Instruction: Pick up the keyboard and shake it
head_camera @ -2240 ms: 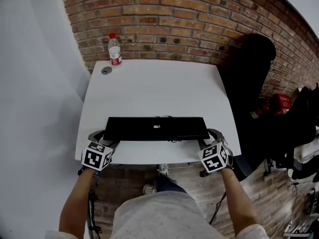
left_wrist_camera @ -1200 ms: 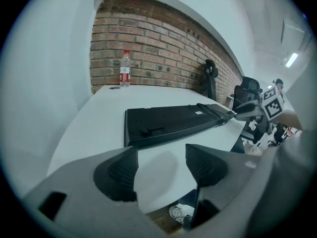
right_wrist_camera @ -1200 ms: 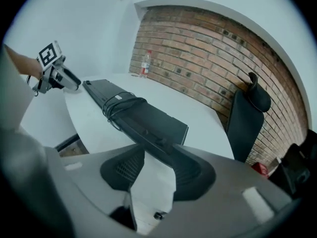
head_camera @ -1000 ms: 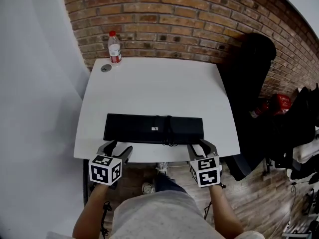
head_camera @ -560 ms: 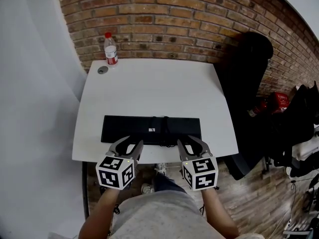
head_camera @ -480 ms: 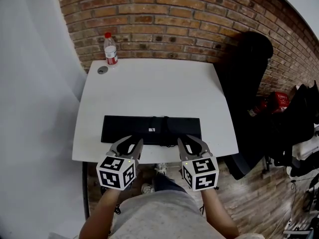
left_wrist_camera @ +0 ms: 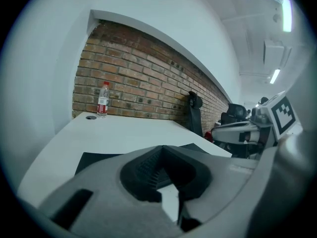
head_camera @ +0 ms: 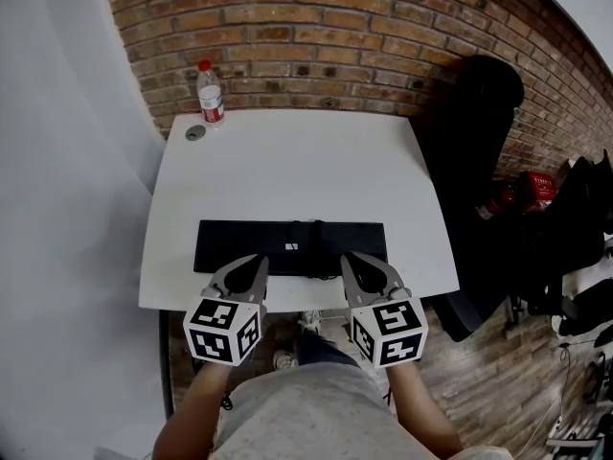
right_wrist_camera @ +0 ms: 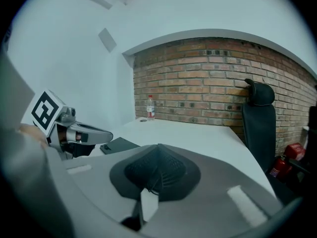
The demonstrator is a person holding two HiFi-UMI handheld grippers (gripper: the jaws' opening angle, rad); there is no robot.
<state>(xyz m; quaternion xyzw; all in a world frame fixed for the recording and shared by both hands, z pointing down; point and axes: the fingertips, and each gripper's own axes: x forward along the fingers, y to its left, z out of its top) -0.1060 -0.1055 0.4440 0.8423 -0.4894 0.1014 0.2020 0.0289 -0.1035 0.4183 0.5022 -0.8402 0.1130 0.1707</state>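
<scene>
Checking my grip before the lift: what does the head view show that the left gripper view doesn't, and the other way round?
Head view only: left tongs and right tongs side by side at the near edge of the keyboard; the person's legs. Left gripper view only: its pads shut on nothing; ceiling lights. Both: keyboard flat on the table, bottle, brick wall, right tongs.

the black keyboard (head_camera: 249,247) lies flat on the white table (head_camera: 287,161), near its front edge, its long side parallel to that edge. a small white label (head_camera: 290,247) sits near its middle, a dark cable (head_camera: 319,252) looped across just beside it.
</scene>
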